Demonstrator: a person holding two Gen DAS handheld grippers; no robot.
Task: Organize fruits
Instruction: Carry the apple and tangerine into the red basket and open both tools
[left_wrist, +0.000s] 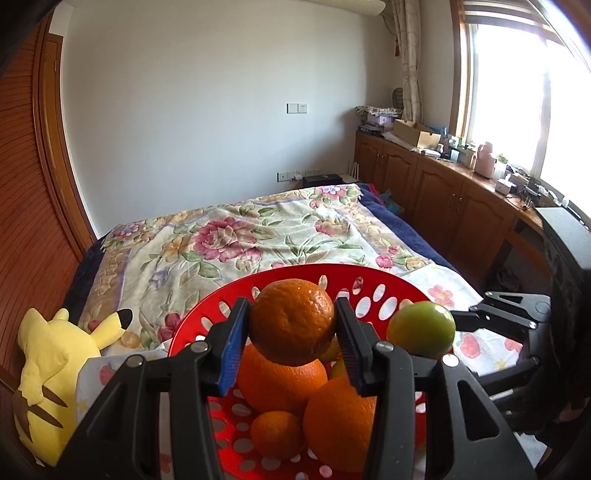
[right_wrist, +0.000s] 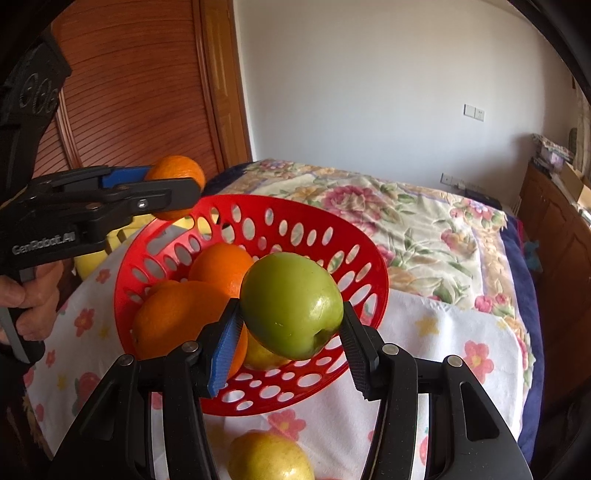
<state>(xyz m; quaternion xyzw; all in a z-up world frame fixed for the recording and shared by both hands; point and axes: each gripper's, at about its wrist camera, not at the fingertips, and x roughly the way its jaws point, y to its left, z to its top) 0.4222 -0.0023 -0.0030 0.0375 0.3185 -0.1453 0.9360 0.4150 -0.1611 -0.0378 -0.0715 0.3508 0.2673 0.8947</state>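
A red perforated basket (left_wrist: 295, 275) (right_wrist: 347, 240) sits on a flowered cloth on the bed. It holds several oranges (left_wrist: 280, 380) (right_wrist: 221, 266) and a yellowish fruit (right_wrist: 262, 356). My left gripper (left_wrist: 293, 321) (right_wrist: 184, 186) is shut on an orange (left_wrist: 291, 321) (right_wrist: 177, 170) and holds it above the basket. My right gripper (right_wrist: 291, 314) (left_wrist: 461, 319) is shut on a green apple (right_wrist: 291, 306) (left_wrist: 421, 330) over the basket's near rim. A yellow apple (right_wrist: 269, 458) lies on the cloth in front of the basket.
A yellow plush toy (left_wrist: 55, 354) lies left of the basket. A floral bedspread (left_wrist: 236, 236) covers the bed behind it. Wooden cabinets (left_wrist: 443, 192) with clutter run along the right under the window. A wooden wardrobe (right_wrist: 129, 92) stands at the left.
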